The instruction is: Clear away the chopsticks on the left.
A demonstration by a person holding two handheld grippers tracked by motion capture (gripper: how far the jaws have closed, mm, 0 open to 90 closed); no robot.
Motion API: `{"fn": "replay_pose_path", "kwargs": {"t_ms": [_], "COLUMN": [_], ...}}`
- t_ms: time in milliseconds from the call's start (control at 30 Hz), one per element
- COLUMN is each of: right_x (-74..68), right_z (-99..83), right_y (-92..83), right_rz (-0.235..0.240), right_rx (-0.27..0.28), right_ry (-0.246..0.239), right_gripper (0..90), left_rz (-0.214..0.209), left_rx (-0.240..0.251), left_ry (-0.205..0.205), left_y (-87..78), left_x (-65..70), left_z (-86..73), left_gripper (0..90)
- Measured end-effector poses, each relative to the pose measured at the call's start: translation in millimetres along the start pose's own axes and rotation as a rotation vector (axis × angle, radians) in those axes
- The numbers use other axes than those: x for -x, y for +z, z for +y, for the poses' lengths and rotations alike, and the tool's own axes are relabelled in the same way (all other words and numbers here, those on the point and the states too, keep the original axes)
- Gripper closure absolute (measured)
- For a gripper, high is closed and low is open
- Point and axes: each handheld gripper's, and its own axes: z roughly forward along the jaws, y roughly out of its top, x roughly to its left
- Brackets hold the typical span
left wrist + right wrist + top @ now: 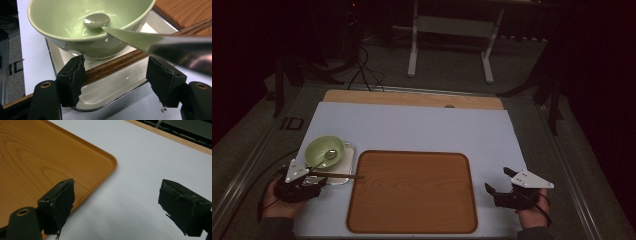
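The tabletop (412,125) in front of me is covered by a pale sheet, and the big wooden tray (412,192) in its middle carries nothing yet. Just left of the tray sits a small white dish (346,161) with a green bowl (324,151) standing on it, and a spoon (329,155) rests in the bowl with its handle leaning out over the rim toward me. A pair of dark wooden chopsticks (343,176) lies across the dish's near edge, tips reaching onto the tray's rim.

My left gripper (314,181) is at the dish, spread wide, with the chopsticks (110,67) running between the two pads (73,75); it grips nothing so far. My right gripper (499,187) waits beside the tray's right edge, also wide open and empty, above bare sheet.

I judge the work barely begun: everything remains grouped on the left, and the move to the tray seems still ahead.
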Motion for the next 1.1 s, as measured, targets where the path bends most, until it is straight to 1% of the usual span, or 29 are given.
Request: {"fn": "replay_pose_path", "kwargs": {"t_ms": [100,300,367,400,567,600,633,700,767,833,867,933,967,1100], "right_x": [0.6,1.1,1.0,1.3,1.7,1.9,1.9,1.9,2.1,2.4,2.6,2.6,2.7,2.7], "right_z": [0.0,-0.2,-0.2,-0.4,-0.6,-0.7,-0.7,-0.7,-0.6,-0.6,-0.8,-0.8,-0.8,-0.9], "right_y": [-0.8,-1.1,-1.1,-1.3,-1.8,-2.1,-2.1,-2.4,-2.5,-2.9,-2.9,-2.9,-2.8,-2.7], "right_rz": [-0.002,-0.005,-0.006,-0.007,-0.008,-0.009,-0.009,-0.010,-0.012,-0.014,-0.013,-0.013,-0.013,-0.013], "right_rx": [0.002,0.001,0.001,-0.002,0.000,0.000,0.000,0.002,0.004,0.005,0.005,0.005,0.004,0.002], "right_ry": [0.001,-0.001,0.001,0.002,0.007,0.008,0.008,0.010,0.011,0.010,0.012,0.012,0.011,0.011], "right_gripper": [13.6,13.7,13.7,13.7,13.6,13.7,13.7,13.6,13.7,13.7,13.7,13.7,13.7,13.7], "left_rz": [-0.008,-0.015,-0.021,-0.025,-0.042,-0.050,-0.050,-0.057,-0.049,-0.055,-0.057,-0.060,-0.055,-0.046], "left_rx": [-0.002,-0.005,-0.005,-0.003,-0.007,-0.017,-0.017,-0.041,-0.050,-0.054,-0.056,-0.059,-0.064,-0.064], "left_ry": [-0.004,-0.002,-0.005,-0.005,-0.005,-0.002,-0.002,0.015,0.035,0.043,0.050,0.056,0.075,0.098], "left_y": [0.0,-1.4,-2.1,-3.0,-5.5,-6.5,-6.5,-5.6,-5.9,-6.3,-6.3,-6.1,-6.1,-6.5], "left_x": [0.6,2.2,2.8,3.6,4.7,5.7,5.7,7.8,10.4,12.0,12.7,13.6,16.4,21.4], "left_z": [-0.3,-0.3,-0.6,-1.0,-1.9,-2.4,-2.4,-3.7,-3.5,-2.8,-2.5,-2.2,-1.2,2.1], "left_gripper": [34.7,42.1,42.1,47.6,54.3,55.1,56.0,56.8,58.0,62.2,66.1,67.6,67.6,76.2]}}
